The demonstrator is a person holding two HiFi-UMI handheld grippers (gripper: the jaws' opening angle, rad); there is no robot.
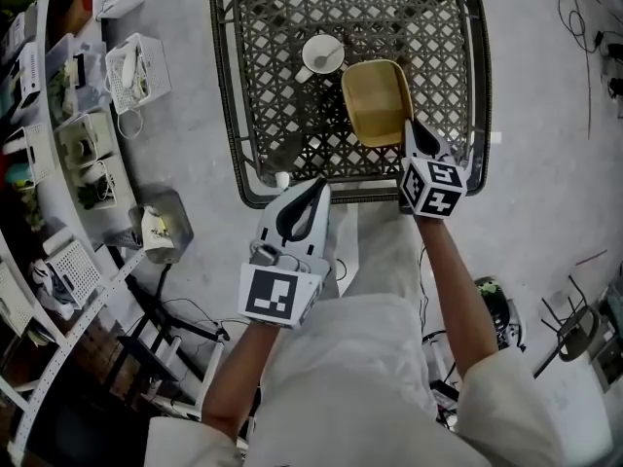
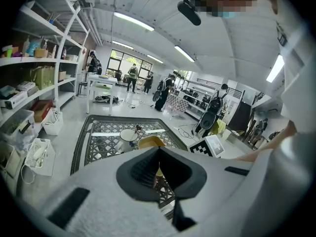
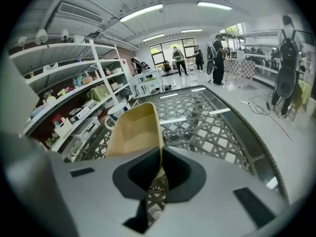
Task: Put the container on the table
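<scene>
Pinching container [image 1: 375, 100] rim, R gripper [image 1: 415, 130], at table [image 1: 223, 86]

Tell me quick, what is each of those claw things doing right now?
Left gripper: closed, holding nothing.
Right gripper: closed on the rim of the yellow container.

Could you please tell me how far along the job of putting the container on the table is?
Done: the tan rectangular container is over the dark metal lattice table, beside the white cup. In hand: the right tool is shut on its near rim. Left: probably lower it flat and release. The left tool is shut and empty.
</scene>
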